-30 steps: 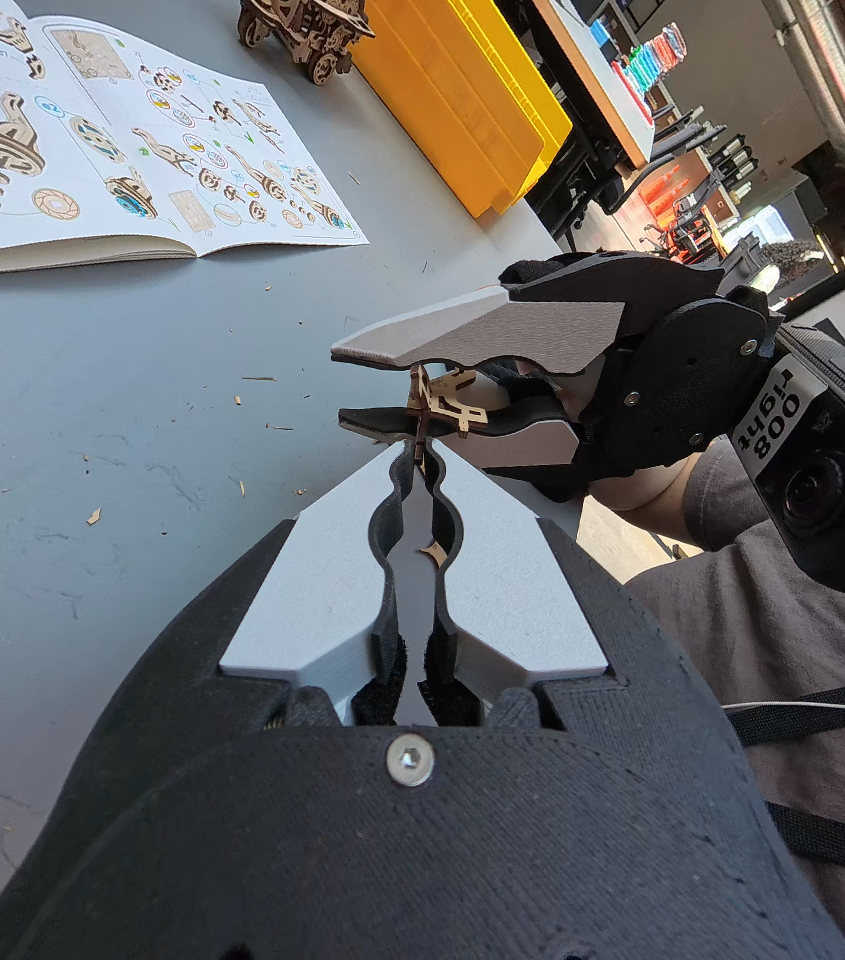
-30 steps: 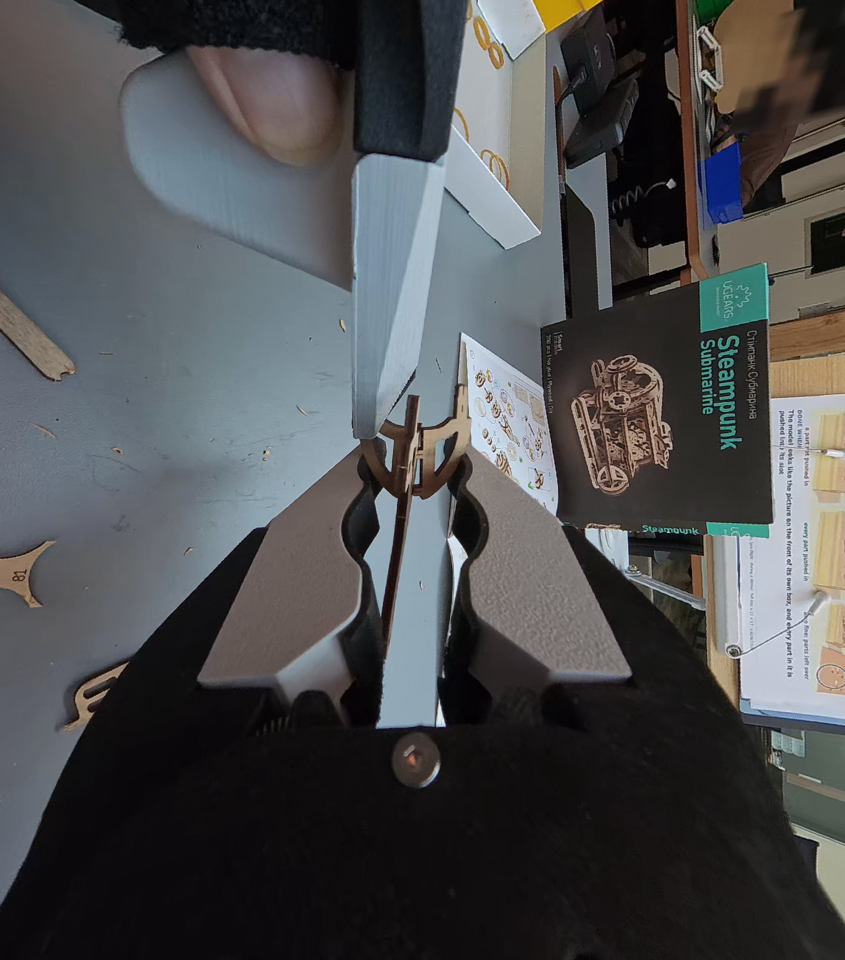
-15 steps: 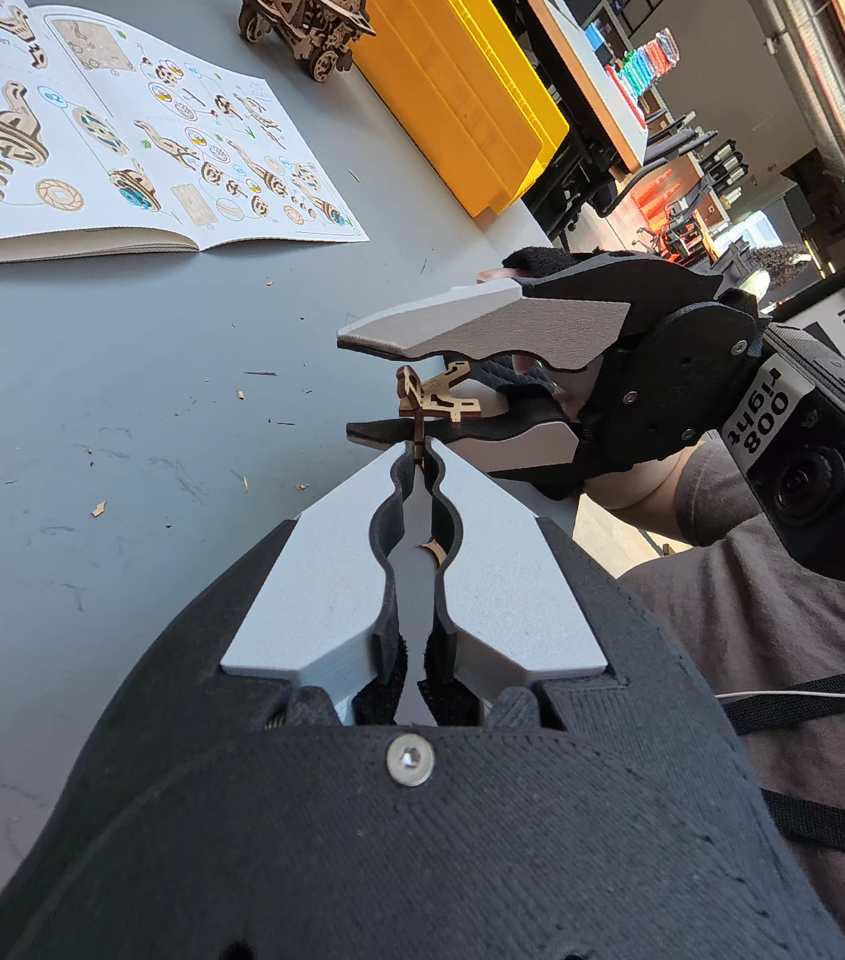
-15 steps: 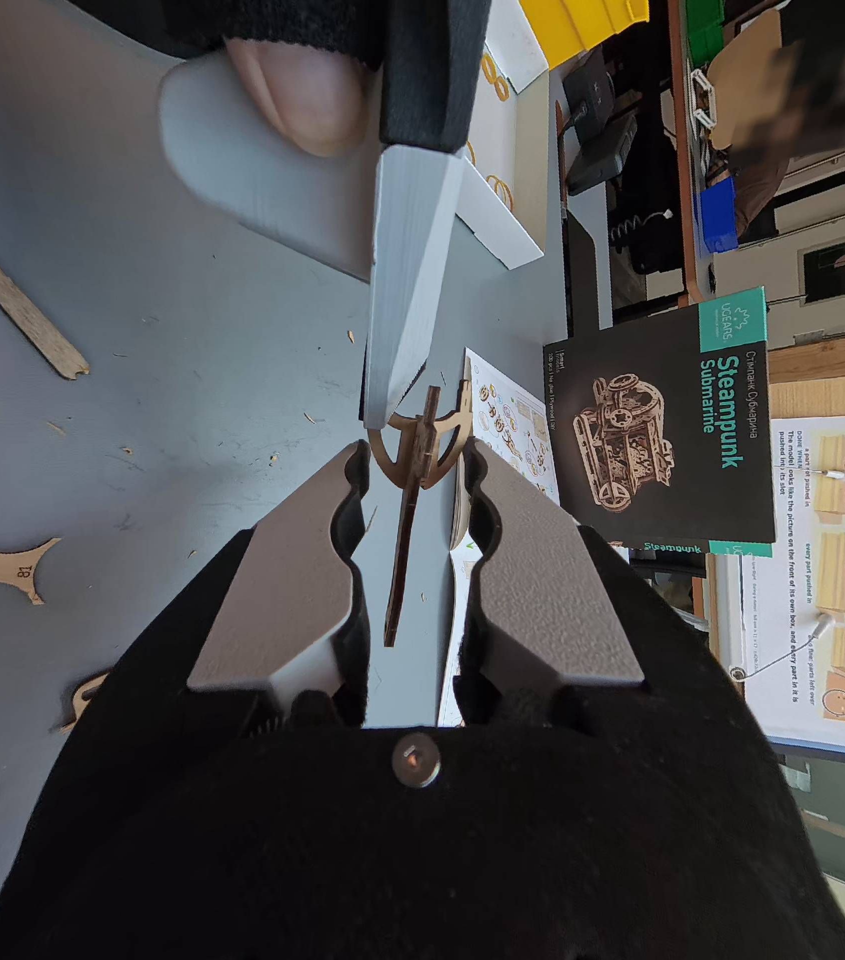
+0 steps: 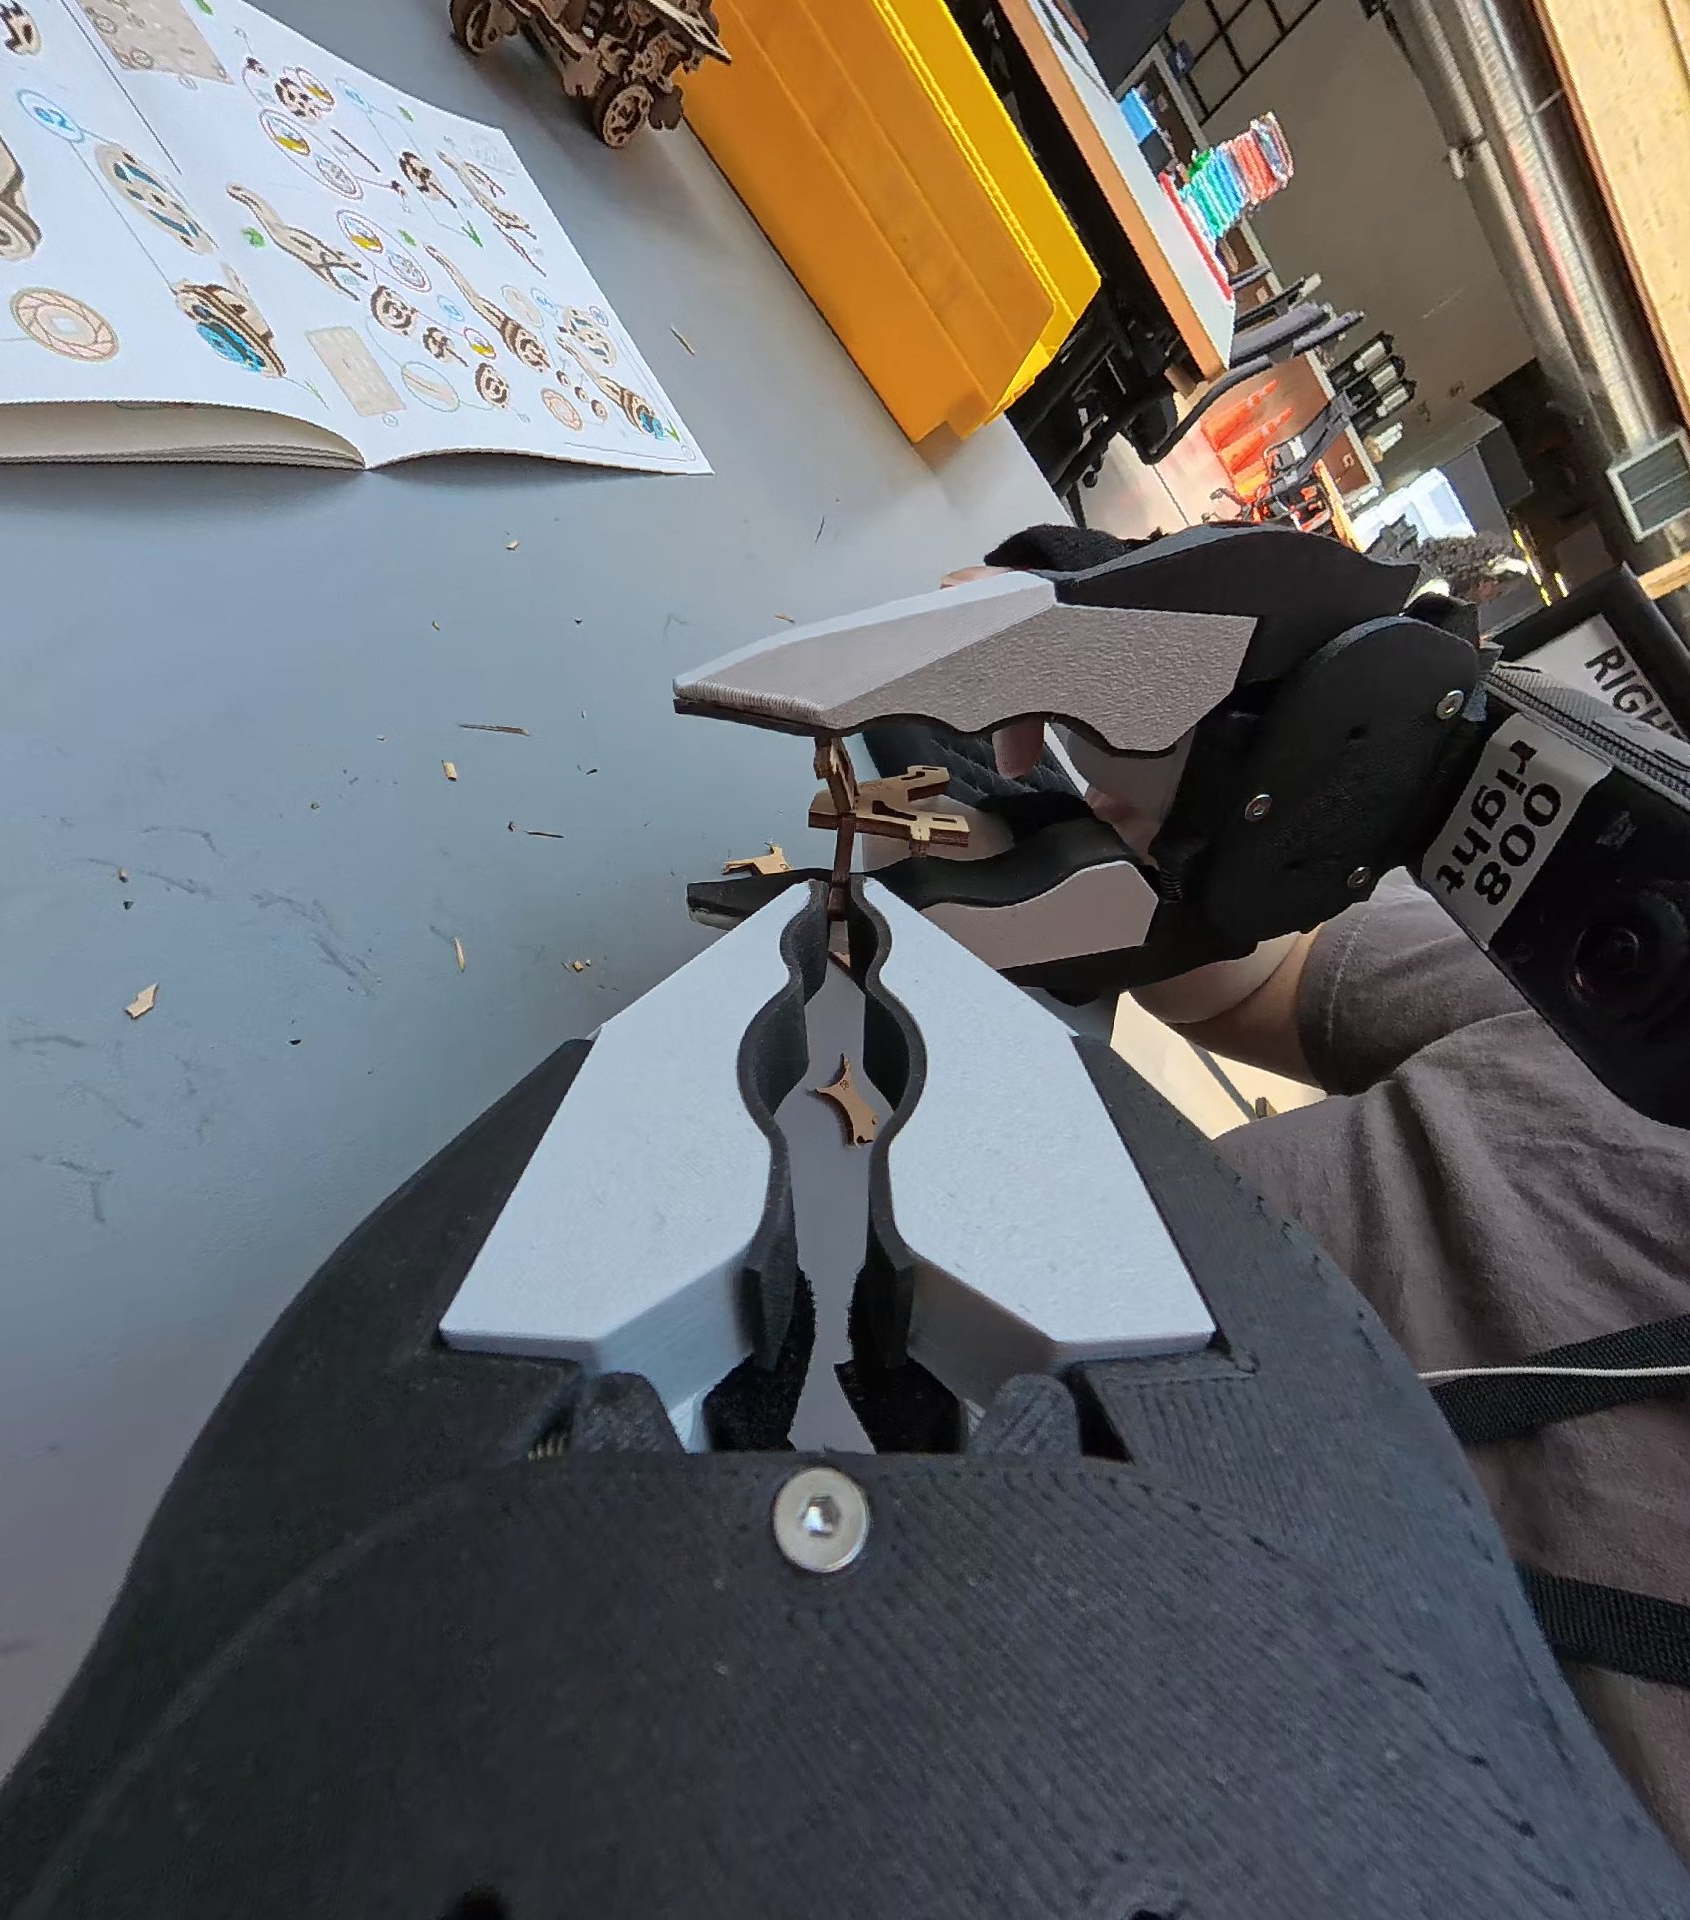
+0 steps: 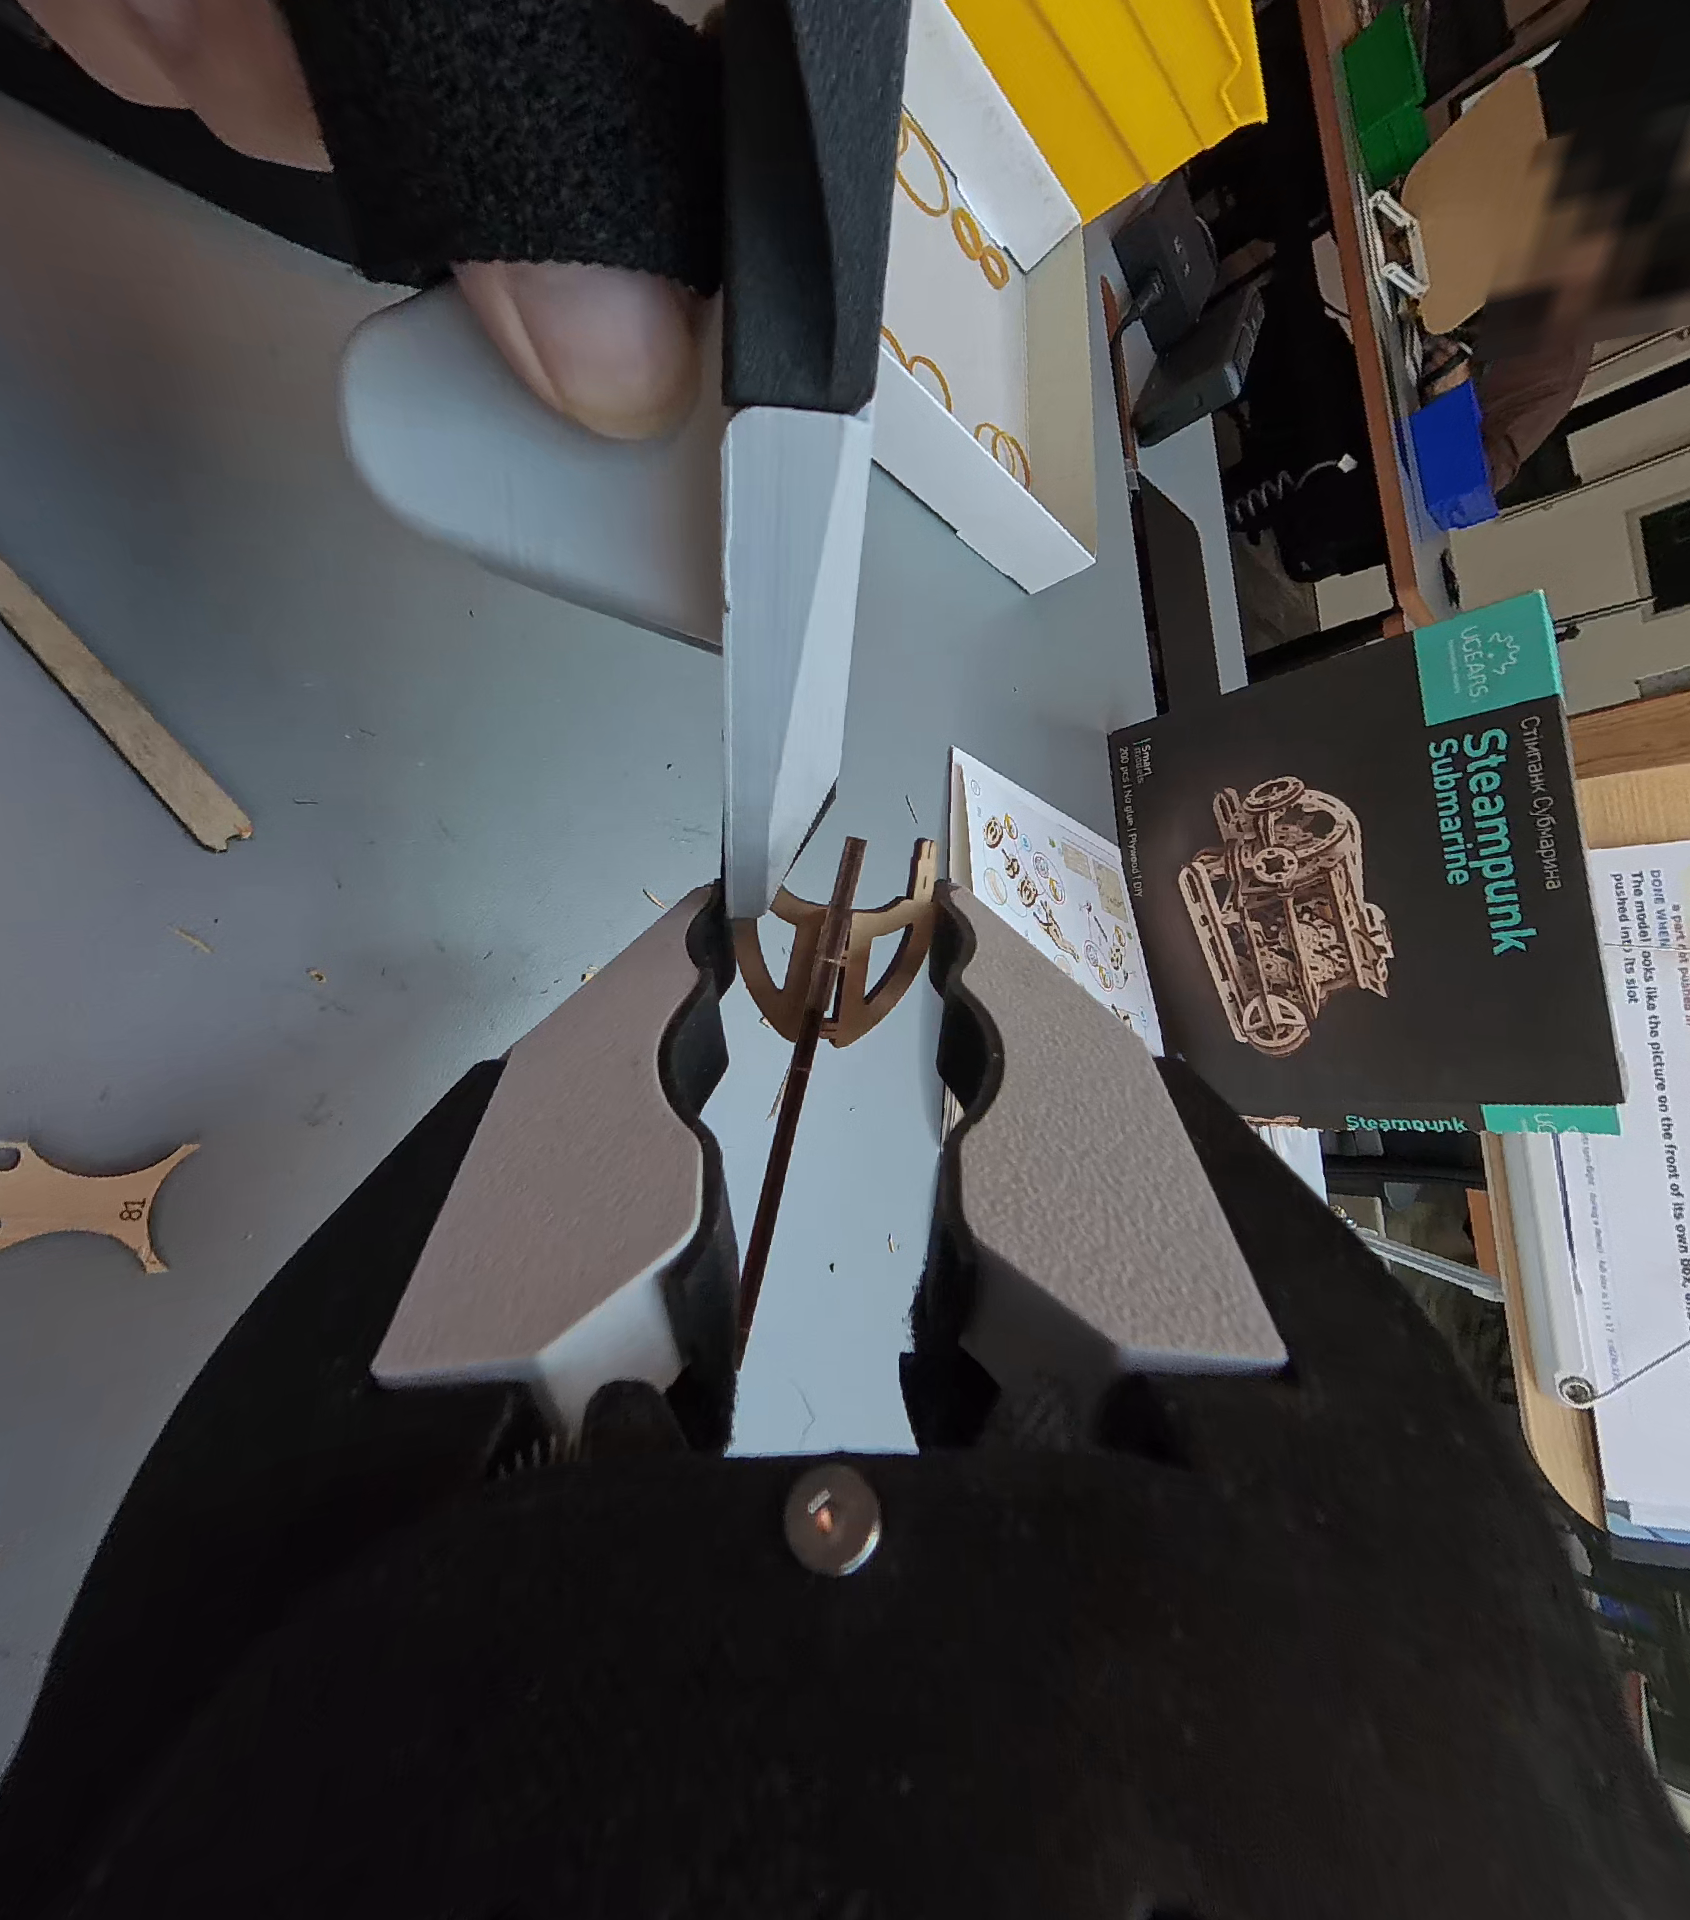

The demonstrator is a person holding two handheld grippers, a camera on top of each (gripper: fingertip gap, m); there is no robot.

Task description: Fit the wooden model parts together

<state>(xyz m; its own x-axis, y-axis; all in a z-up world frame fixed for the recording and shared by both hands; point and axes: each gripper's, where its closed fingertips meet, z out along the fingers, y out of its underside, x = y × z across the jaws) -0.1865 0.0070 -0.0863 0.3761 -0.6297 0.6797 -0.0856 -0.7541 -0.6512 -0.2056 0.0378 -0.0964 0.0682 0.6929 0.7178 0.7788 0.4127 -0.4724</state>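
Far left on the grey table (image 5: 197, 831), an open instruction booklet (image 5: 301, 260); beyond it a finished wooden model (image 5: 602, 52) and yellow bins (image 5: 882, 208). Mid-frame, the left gripper (image 5: 836, 920), drawn in to a narrow slit and pinching the lower end of a thin arc piece (image 5: 833, 774) right at the tips. Crossed through that arc, a flat strip (image 5: 888, 816), both held in the air above the table edge, well clear of the surface. To the right, the right gripper (image 5: 690, 800), jaws standing apart around the joined pair; upper pad just meeting the arc's top end, no squeeze to be made out. Likely trouble from here – the whole cross hanging from one small pinch on a slim horn of plywood, so any twist of the left wrist apt to lever the strip out of its slot or snap the horn. Equally, a skewed push from the right pad apt to rack the joint rather than seat it. As for heading: arc set crosswise, spanning jaw to jaw, open side facing away from the right gripper's body – strip's long axis running along the right gripper's fingers, one end reaching back toward its base, slightly tilted off their centre line.
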